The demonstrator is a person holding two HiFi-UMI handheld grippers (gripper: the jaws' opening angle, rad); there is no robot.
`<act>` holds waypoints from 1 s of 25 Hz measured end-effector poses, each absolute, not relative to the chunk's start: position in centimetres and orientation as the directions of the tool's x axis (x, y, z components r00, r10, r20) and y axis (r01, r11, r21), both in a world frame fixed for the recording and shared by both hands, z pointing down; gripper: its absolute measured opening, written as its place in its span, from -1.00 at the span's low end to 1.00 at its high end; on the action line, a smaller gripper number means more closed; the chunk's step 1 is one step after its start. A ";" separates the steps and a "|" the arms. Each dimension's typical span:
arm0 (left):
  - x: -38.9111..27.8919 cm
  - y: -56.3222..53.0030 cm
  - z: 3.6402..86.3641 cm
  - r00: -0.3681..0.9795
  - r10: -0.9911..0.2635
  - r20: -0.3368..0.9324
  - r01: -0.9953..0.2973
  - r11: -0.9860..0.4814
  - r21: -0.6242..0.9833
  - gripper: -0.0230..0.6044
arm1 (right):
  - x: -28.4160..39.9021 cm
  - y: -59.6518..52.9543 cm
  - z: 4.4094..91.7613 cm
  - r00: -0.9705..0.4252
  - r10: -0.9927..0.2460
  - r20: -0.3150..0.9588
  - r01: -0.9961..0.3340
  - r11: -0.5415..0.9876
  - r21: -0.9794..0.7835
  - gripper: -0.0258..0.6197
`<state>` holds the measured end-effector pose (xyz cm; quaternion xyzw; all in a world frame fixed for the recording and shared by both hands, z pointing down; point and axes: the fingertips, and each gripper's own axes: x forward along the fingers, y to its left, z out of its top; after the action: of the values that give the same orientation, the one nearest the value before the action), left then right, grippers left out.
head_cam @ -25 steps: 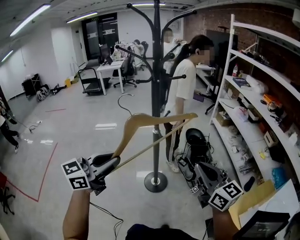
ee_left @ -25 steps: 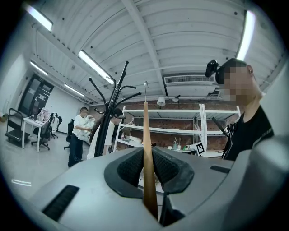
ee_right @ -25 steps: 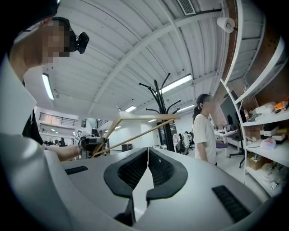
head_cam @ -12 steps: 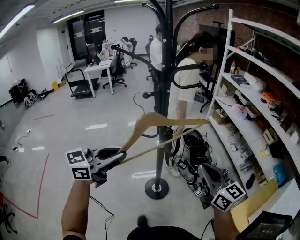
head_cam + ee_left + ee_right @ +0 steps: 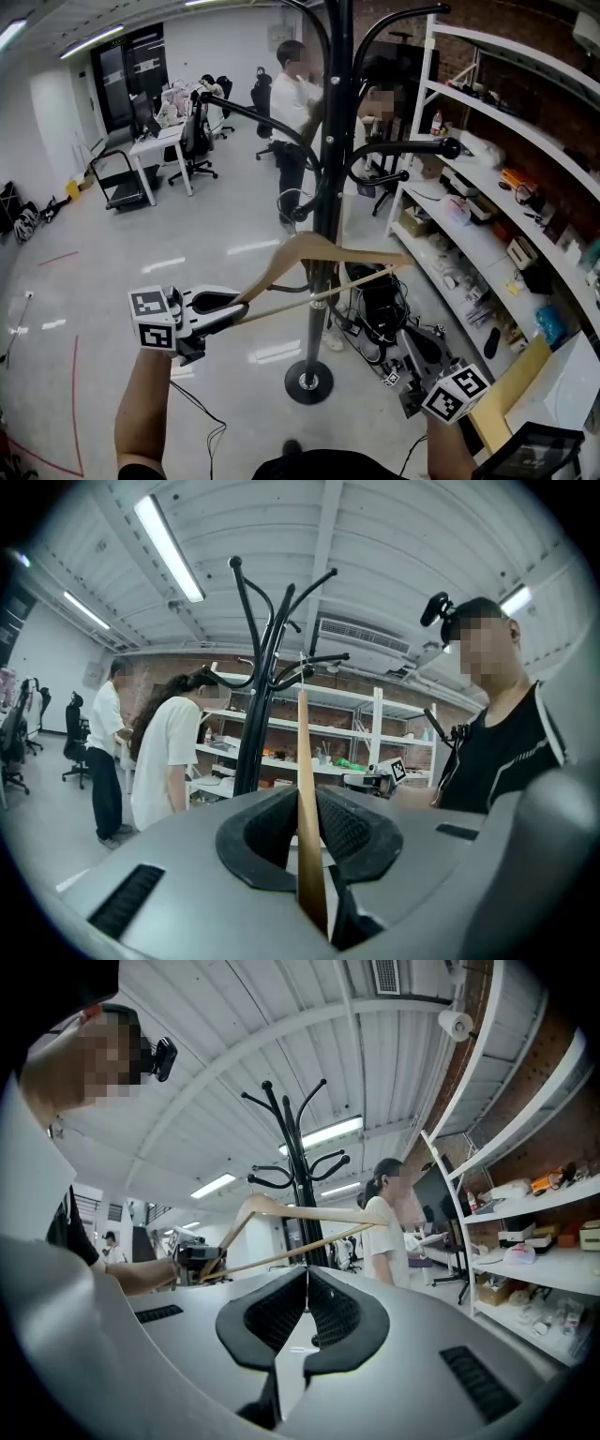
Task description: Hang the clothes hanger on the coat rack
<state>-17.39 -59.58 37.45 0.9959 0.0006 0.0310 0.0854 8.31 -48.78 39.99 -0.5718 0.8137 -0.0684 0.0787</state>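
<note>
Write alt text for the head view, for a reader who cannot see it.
The left tool grips one end of a wooden clothes hanger and holds it out roughly level, right by the pole of a black coat rack. The right tool sits low at right, carrying nothing, beside open shelving in a bright workshop.

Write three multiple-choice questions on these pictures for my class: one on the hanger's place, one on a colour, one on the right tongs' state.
1. The wooden hanger is: A held by the left tongs; B hooked on the coat rack; C held by the right tongs.
2. The coat rack is: A white; B black; C red.
3. The right tongs are: A wide apart; B shut, empty; C shut on the hanger.
Answers: 1 A, its end is clamped there; 2 B, pole and arms are black; 3 B, the jaws meet with nothing between.
</note>
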 end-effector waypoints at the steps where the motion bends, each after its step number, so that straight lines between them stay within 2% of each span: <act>1: -17.3 -60.0 37.5 0.997 0.036 0.063 0.024 -0.985 0.173 -0.78 | 8.4 -48.7 40.1 -0.319 -0.946 -0.047 -0.925 0.322 -0.199 -0.90; 10: -14.1 -63.1 39.1 0.968 0.234 0.094 0.218 -0.963 0.158 -0.78 | 9.7 -47.9 41.3 -0.201 -0.979 -0.014 -0.960 0.200 -0.197 -0.90; 16: -12.9 -65.4 40.7 0.955 0.274 0.111 0.254 -0.953 0.165 -0.78 | 10.5 -48.1 41.4 -0.146 -0.989 0.000 -0.970 0.143 -0.196 -0.90; 25: -12.5 -67.8 41.9 0.947 0.309 0.092 0.296 -0.946 0.128 -0.77 | 11.1 -49.3 41.9 -0.140 -0.990 0.027 -0.972 0.132 -0.195 -0.90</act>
<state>-12.47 -67.84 41.87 0.9850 0.1536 0.0556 0.0562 11.09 -49.33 41.88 -0.6536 0.7504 -0.0829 0.0541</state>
